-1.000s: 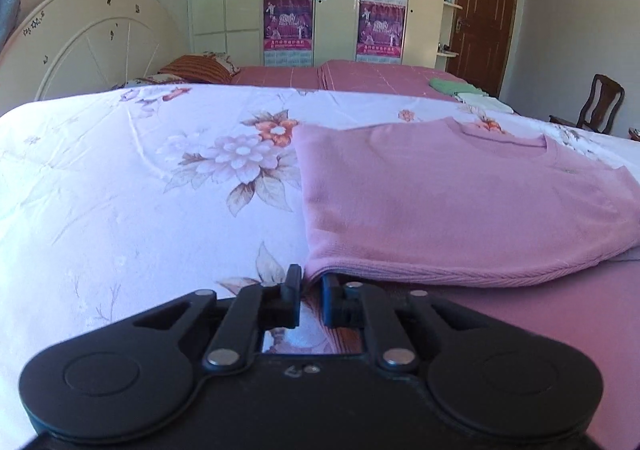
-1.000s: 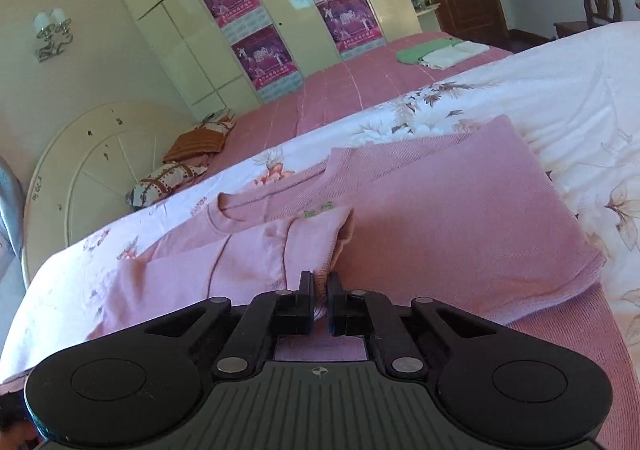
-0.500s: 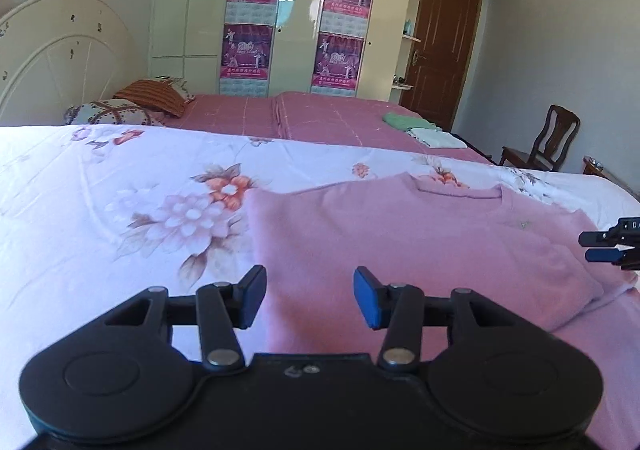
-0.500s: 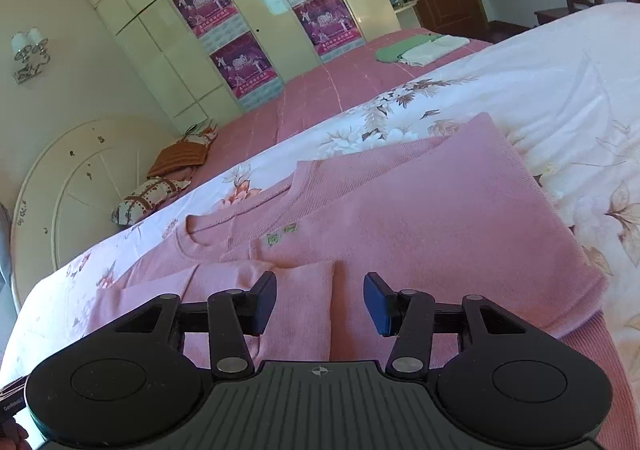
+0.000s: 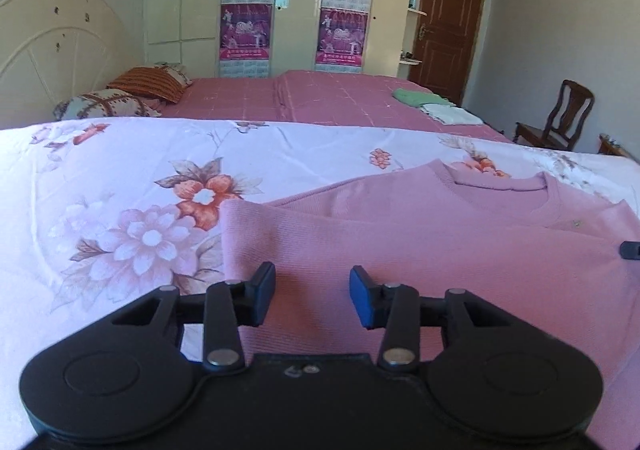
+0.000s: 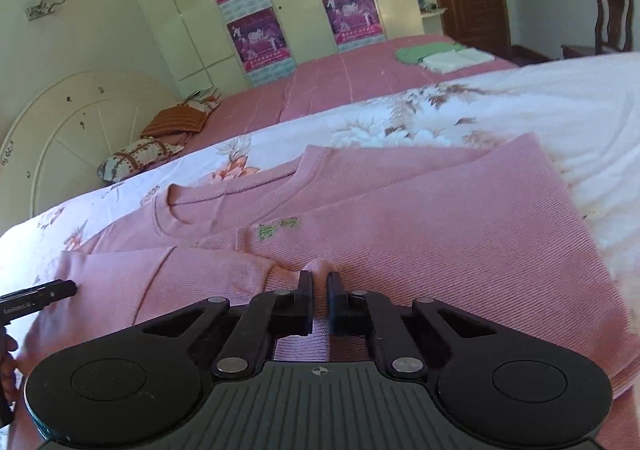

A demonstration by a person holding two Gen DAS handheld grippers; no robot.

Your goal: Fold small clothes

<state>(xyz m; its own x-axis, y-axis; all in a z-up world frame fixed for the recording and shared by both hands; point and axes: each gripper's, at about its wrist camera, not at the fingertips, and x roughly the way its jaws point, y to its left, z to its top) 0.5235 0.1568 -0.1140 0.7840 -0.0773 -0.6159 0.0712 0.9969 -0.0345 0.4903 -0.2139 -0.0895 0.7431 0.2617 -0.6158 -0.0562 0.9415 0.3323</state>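
A pink knit sweater (image 5: 420,242) lies on the floral bedsheet (image 5: 120,178) with both sleeves folded across its front. My left gripper (image 5: 312,292) is open and empty, low over the sweater's left edge. My right gripper (image 6: 319,290) is shut on a pinch of the sweater (image 6: 440,210) near the middle of its lower front, where a small ridge of cloth rises between the fingertips. The left gripper's tip (image 6: 44,292) shows at the left edge of the right wrist view, by the folded sleeve.
A second bed with a pink cover (image 5: 320,98) lies behind, bearing pillows (image 5: 148,84) and folded green and white cloths (image 5: 436,104). A wooden chair (image 5: 560,118) stands at the far right. A white headboard (image 6: 80,130) is at the left.
My right gripper was shut on the sleeve cuff, opened and let it lie flat, and has now shut on the sweater's lower front. My left gripper opened, let go of the hem and rose.
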